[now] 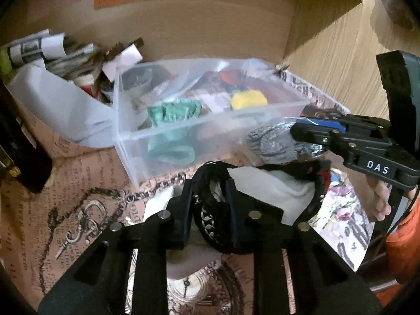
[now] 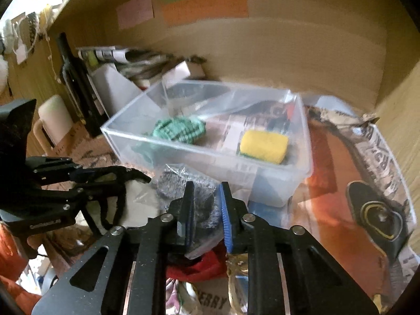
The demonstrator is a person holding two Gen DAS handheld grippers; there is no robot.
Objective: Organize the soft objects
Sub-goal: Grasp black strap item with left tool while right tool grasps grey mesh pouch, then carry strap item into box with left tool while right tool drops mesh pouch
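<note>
While the left gripper (image 1: 210, 210) pinches a black fabric rim (image 1: 207, 225), the right gripper (image 2: 207, 210) clamps bagged grey fluff (image 2: 183, 183) at centre frame, just beside the clear bin's (image 2: 126, 141) near wall.

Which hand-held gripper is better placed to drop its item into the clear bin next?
Right, probably. The right hand-held gripper already pinches the bagged grey knit close to the clear bin. The left hand-held gripper clamps the black pouch further back.

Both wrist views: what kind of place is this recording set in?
Probably a home desk nook or wooden cubby. Signs: wood-panel back wall with sticky notes, a holder stuffed with rolled papers, and a printed paper cover under the clear plastic bin.
</note>
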